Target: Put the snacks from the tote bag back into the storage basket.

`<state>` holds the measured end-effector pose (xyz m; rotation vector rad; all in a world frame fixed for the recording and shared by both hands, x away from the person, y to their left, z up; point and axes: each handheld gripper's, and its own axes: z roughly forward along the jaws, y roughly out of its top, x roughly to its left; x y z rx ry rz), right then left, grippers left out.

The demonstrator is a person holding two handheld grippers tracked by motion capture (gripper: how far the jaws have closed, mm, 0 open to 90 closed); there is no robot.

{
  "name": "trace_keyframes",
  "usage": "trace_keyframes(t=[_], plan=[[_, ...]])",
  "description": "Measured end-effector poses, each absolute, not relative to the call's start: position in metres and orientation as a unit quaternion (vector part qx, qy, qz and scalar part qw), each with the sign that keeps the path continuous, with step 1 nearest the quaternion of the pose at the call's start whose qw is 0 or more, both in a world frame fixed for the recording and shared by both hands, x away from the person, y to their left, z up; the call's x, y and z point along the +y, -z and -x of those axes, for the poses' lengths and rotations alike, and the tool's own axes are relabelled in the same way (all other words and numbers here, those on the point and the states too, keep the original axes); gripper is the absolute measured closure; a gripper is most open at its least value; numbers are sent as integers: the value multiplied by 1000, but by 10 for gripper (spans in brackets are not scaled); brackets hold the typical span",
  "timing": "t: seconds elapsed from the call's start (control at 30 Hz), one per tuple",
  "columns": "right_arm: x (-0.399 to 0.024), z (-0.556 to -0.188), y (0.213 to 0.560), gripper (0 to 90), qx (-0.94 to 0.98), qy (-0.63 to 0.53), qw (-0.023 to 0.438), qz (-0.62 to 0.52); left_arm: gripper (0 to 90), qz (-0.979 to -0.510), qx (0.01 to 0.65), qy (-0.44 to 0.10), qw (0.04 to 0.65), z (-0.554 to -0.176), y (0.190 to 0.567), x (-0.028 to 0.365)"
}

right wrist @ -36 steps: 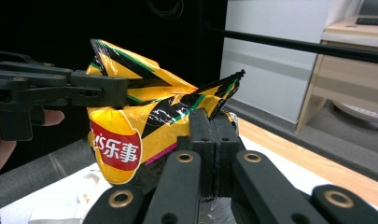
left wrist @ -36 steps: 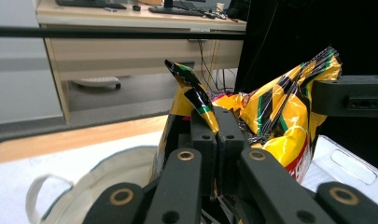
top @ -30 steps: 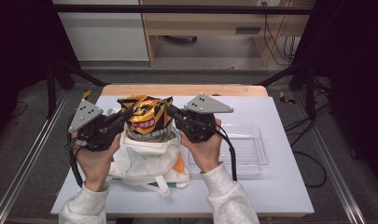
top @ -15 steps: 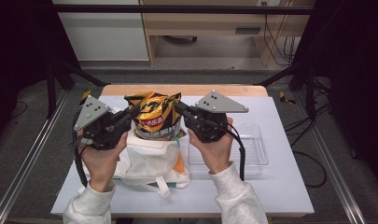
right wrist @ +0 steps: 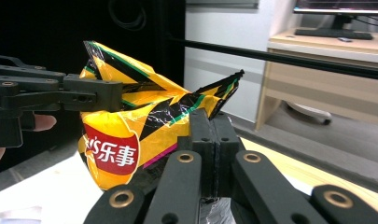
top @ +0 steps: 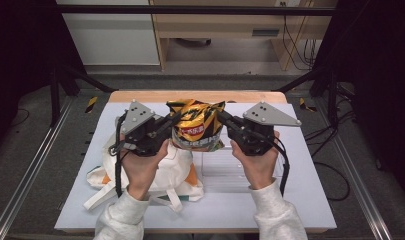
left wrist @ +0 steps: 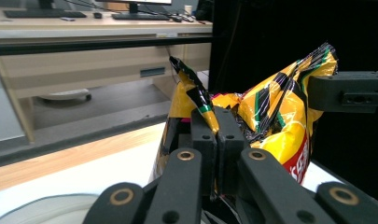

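Yellow-and-black chip bag (top: 196,126) hung between two claws above the white tabletop (top: 310,200).

The left claw (top: 171,121) pinched the bag's left top corner, its jaws closed tight on the foil, and the right claw (top: 224,119) clamped the opposite corner likewise. The bag was lifted clear, above the far edge of a white cloth bag (top: 162,172) with orange patches. A clear plastic tray (top: 225,170) lay just beside the cloth bag, under the right hand (top: 257,162).

chip bag (top: 196,126) btwn grippers, cloth bag (top: 170,170) below; tray (top: 225,165) right
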<state>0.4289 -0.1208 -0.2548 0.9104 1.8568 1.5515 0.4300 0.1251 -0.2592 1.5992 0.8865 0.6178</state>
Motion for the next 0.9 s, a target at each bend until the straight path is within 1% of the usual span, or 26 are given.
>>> trace_keyframes(t=[0.4, 0.9], plan=[[-166, -426, 265, 900, 682, -558, 291, -374, 885, -698, 368, -239, 566, -443, 272, 76], [-205, -438, 297, 900, 679, -539, 281, -411, 884, -719, 372, -220, 544, -459, 302, 34]])
